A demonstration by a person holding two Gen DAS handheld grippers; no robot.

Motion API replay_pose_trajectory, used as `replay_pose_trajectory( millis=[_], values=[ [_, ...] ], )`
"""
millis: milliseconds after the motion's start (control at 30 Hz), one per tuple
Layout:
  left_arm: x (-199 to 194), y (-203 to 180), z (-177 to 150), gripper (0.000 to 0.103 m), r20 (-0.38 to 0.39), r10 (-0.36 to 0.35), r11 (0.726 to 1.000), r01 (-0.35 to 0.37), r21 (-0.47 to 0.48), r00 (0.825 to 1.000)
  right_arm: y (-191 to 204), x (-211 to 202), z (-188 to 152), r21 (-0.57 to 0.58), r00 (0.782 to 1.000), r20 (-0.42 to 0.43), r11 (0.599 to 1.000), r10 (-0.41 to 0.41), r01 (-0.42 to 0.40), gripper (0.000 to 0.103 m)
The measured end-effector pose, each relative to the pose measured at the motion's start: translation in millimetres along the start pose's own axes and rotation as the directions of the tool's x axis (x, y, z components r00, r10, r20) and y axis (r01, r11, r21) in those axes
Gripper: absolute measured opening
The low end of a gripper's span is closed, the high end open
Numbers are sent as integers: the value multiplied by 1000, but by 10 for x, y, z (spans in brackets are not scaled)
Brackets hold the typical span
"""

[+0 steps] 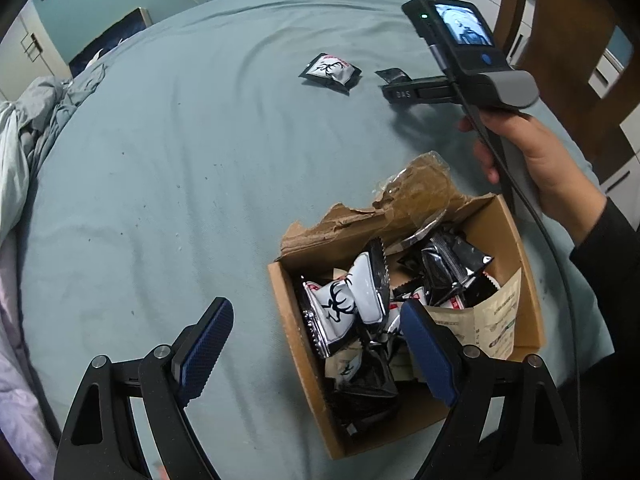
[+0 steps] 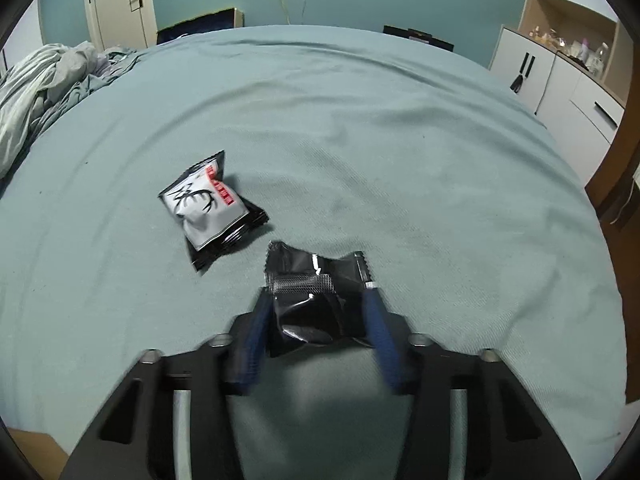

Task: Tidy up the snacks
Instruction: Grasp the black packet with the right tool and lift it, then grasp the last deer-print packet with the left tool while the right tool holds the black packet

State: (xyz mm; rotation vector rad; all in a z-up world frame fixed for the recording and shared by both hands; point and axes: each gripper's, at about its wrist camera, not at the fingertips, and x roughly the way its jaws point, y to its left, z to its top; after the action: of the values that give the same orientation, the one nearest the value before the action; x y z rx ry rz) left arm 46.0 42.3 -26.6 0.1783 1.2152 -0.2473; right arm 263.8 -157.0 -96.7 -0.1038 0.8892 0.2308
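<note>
A torn cardboard box (image 1: 304, 344) holds several black and white snack packets (image 1: 344, 304). My left gripper (image 1: 316, 340) is open above the box's left wall, one finger outside it and one over the packets. A white packet with an antler print (image 1: 330, 70) (image 2: 204, 208) lies flat on the teal sheet. My right gripper (image 2: 318, 312) (image 1: 396, 92) holds a black packet (image 2: 316, 300) (image 1: 390, 75) between its blue fingers, low over the sheet, to the right of the white packet.
Teal bedsheet (image 1: 180, 140) (image 2: 360, 128) covers the surface. Crumpled grey bedding (image 1: 28, 132) (image 2: 44, 80) lies at the left edge. White cabinets (image 2: 560, 76) stand at the back right. A wooden post (image 1: 560, 40) stands at the right.
</note>
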Motion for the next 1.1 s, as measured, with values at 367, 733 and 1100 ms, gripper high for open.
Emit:
replay_pose_trajectory(
  millis=[367,733,1100],
  values=[
    [-174,-1,-41,87,56,-30,999,31,-22,998,115,-1036,-375,145,999,-21,989,30,-26,36],
    [-384,-142,211,89,58,-22,999,23,-25,998,107,-2322,-1268,284,999,47,959,-20,6,36],
    [119,-57,1132,98,-66,-57,988,47,-146,996,-57,-2061,-1051,271,1000,-9,962,-27,28,36]
  ],
)
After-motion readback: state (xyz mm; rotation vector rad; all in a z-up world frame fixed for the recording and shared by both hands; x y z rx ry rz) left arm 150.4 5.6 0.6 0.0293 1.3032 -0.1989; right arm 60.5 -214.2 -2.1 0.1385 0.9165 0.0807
